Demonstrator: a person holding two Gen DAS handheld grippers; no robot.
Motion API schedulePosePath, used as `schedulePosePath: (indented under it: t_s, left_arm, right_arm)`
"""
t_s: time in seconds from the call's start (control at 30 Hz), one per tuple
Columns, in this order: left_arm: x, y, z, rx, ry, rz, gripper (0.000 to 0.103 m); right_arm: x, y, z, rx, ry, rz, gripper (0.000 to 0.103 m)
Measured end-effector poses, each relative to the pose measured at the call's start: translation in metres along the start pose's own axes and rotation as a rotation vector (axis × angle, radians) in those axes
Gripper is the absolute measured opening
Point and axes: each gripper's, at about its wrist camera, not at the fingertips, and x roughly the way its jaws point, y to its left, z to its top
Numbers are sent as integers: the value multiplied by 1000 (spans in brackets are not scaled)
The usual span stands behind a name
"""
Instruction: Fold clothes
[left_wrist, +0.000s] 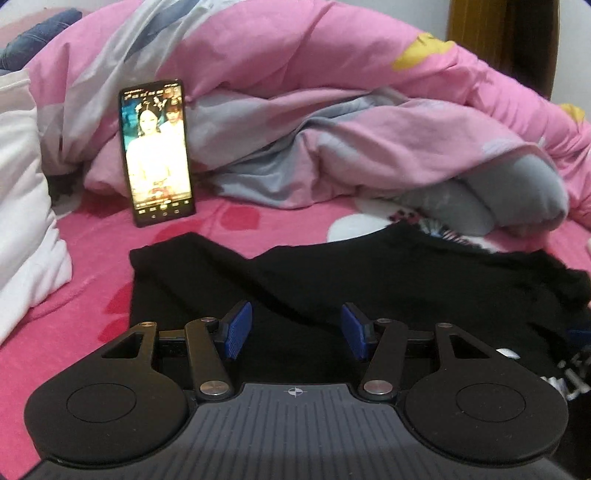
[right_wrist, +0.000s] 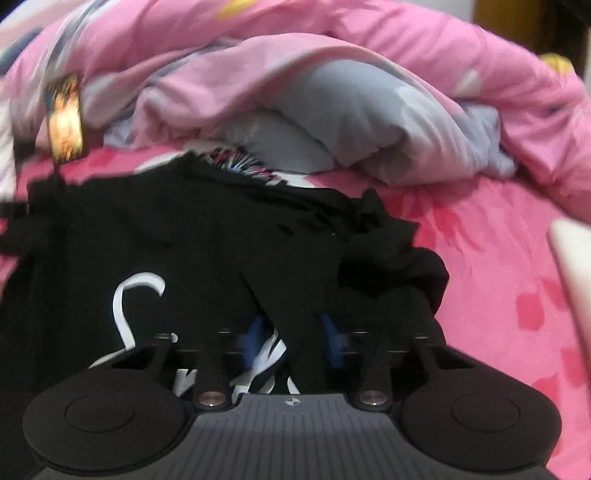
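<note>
A black T-shirt (left_wrist: 332, 280) lies spread on the pink bed sheet (left_wrist: 92, 266). In the left wrist view my left gripper (left_wrist: 297, 334) hovers over the shirt's near part, open, its blue pads (left_wrist: 238, 328) wide apart with nothing between them. In the blurred right wrist view the black T-shirt (right_wrist: 184, 229) shows a white print (right_wrist: 125, 295). A raised fold of the shirt's fabric runs between the blue pads (right_wrist: 255, 343) of my right gripper (right_wrist: 293, 343), which is shut on it. The shirt's right side is bunched up.
A lit phone (left_wrist: 157, 151) leans upright against a rumpled pink and grey duvet (left_wrist: 332, 110) behind the shirt; the phone (right_wrist: 65, 118) also shows blurred at far left. White bedding (left_wrist: 26, 206) lies at the left. A pale object (right_wrist: 572, 266) sits at the right edge.
</note>
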Motion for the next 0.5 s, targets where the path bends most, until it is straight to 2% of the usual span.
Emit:
schedulePosePath:
  t_s: [0.13,0.27,0.5]
  left_arm:
    - [11,15,-3,-39,13,30,53]
    - [22,23,-11,-56,48,63,53]
    - [25,17,-17,1,30,106,54]
  right_arm:
    - [-21,-31,10,186,-61,81,3]
    - [-37,-66,25,343,-125,117,3]
    - [-42,-109,67,371,-233,-59,1]
